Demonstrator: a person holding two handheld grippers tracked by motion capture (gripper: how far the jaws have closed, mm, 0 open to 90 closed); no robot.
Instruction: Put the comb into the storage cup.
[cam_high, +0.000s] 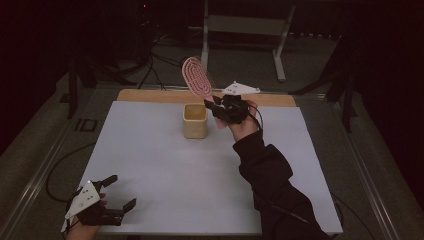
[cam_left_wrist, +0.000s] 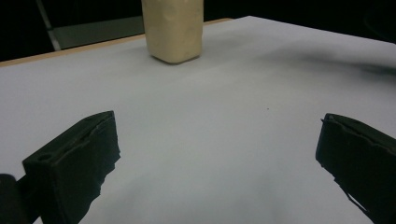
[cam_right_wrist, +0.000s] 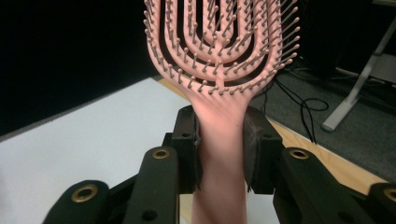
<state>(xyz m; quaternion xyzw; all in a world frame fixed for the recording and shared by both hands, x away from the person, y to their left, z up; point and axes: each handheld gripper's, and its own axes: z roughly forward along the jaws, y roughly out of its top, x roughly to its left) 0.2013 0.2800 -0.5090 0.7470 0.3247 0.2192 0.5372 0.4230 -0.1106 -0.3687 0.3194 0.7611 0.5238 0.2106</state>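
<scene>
In the high view, the right gripper (cam_high: 216, 106) holds a pink hairbrush (cam_high: 196, 78) by its handle, head tilted up and back, just beside and above the cream cup (cam_high: 194, 120) that stands on the white table (cam_high: 150, 160); the left gripper (cam_high: 116, 196) rests near the table's front left corner, well apart. In the left gripper view its jaws stand wide with nothing between them, the cup (cam_left_wrist: 173, 29) ahead. In the right gripper view both pads clamp the hairbrush (cam_right_wrist: 219, 56) at the neck below the bristles. The step in hand looks like carrying the brush toward the cup; next, the handle likely needs aiming down into the opening before release.
</scene>
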